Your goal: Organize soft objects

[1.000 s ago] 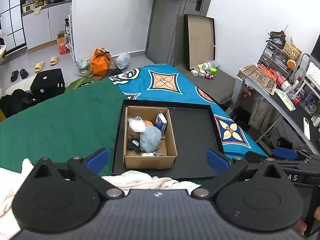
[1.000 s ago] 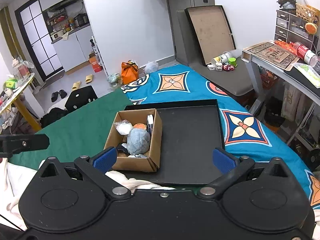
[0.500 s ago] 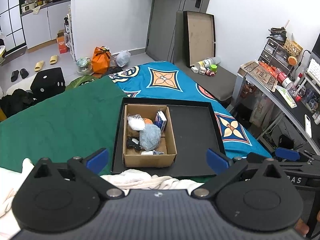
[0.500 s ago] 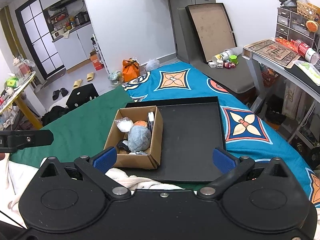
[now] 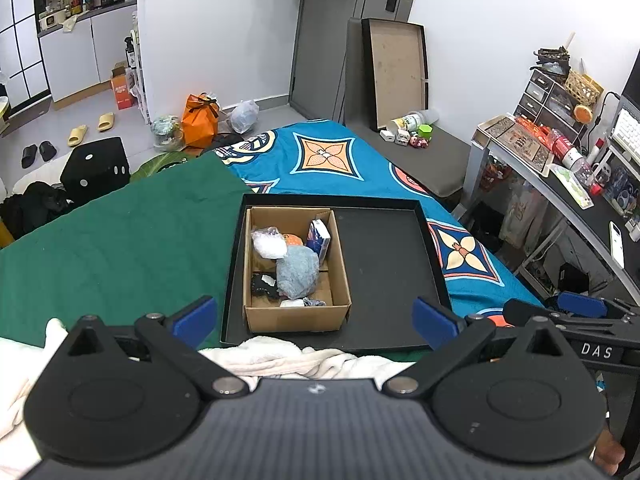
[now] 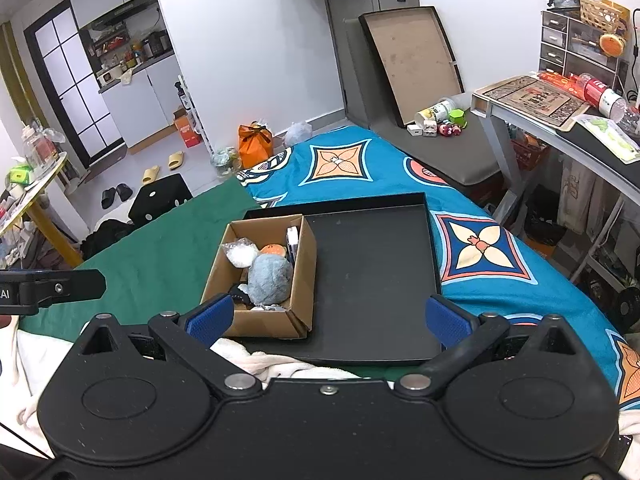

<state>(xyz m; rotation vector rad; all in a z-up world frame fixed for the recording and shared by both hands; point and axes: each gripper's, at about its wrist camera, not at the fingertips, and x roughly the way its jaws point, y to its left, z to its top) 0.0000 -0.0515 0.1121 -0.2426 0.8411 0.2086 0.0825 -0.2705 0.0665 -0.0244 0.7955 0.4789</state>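
Packed in a cardboard box (image 5: 296, 312): a blue-grey plush (image 5: 298, 272), a white bagged bundle (image 5: 267, 244), an orange toy (image 5: 291, 239), a blue-and-white carton (image 5: 319, 237) upright against the right wall, something black (image 5: 262, 284) at the near left. Set in the left part of a black tray (image 5: 384, 264) on a bed with a green cover (image 5: 120, 240) and a patterned blue cover (image 5: 332, 160), a white towel (image 5: 288, 360) bunched just beside the tray's near edge. Hovering near that edge, left tongs (image 5: 314, 316) and right tongs (image 6: 328, 316), both spread wide and holding nothing.
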